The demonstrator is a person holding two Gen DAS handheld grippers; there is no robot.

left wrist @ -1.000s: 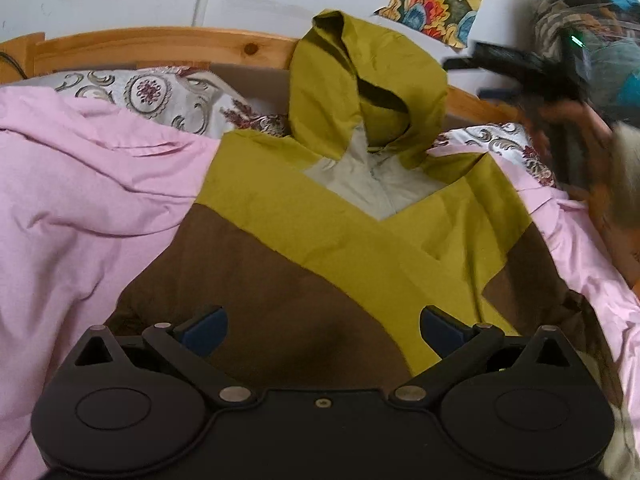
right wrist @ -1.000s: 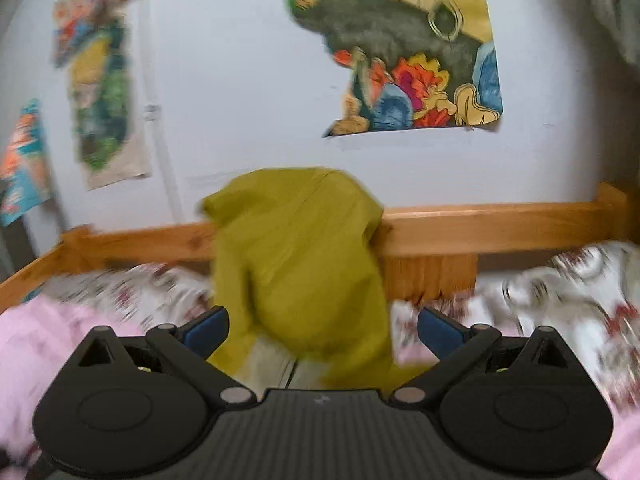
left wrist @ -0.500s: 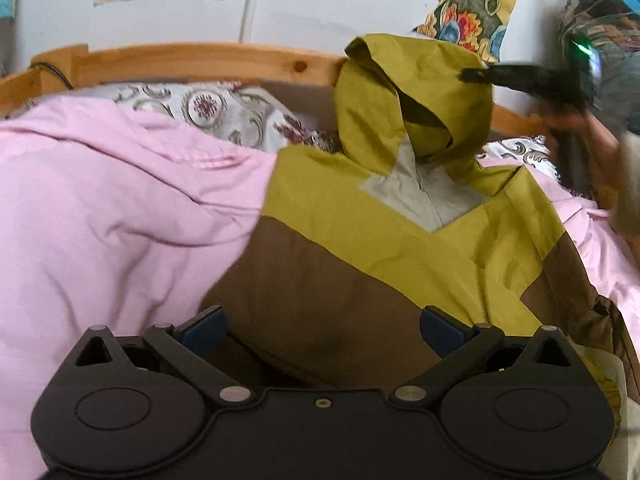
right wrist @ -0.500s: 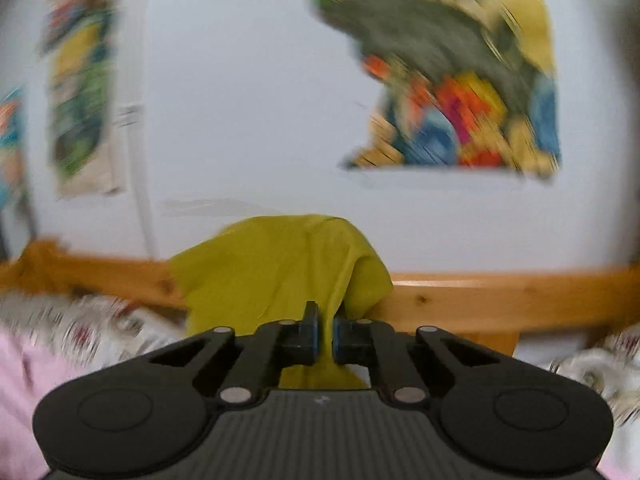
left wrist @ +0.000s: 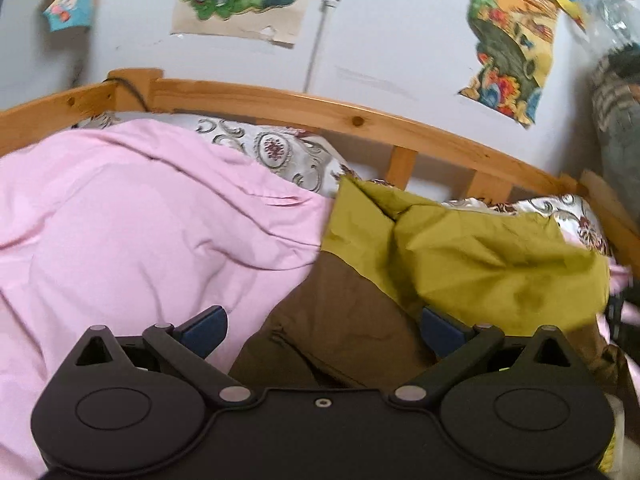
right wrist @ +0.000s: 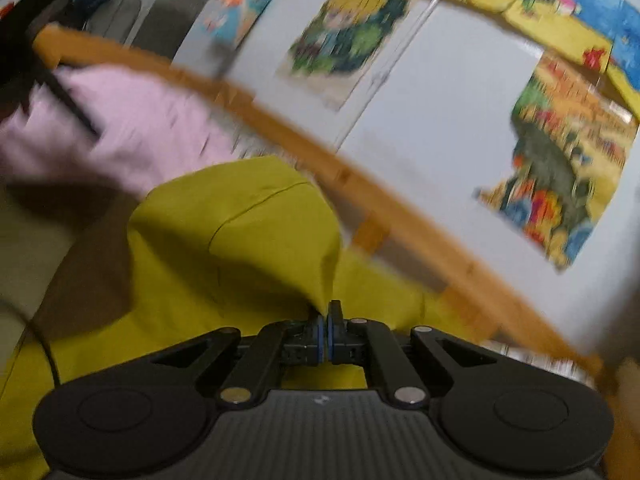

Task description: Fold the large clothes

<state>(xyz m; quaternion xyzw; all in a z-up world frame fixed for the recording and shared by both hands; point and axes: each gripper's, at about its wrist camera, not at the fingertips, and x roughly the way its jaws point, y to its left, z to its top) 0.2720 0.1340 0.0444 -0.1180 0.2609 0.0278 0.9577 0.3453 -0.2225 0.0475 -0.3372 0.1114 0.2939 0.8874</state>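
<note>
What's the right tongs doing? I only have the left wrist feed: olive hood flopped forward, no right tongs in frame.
Observer: The right tongs are shut on the tip of the hood, pinched between the blue pads.
Operator: Hood lifted or lying flat?
Observer: Lifted: it rises in a peak from the pinch point, above the olive body of the hoodie.
Operator: Feed sharp enough to trust?
Observer: The background is motion-blurred, including the wooden bed rail, but the tongs and the pinch read clearly.
</note>
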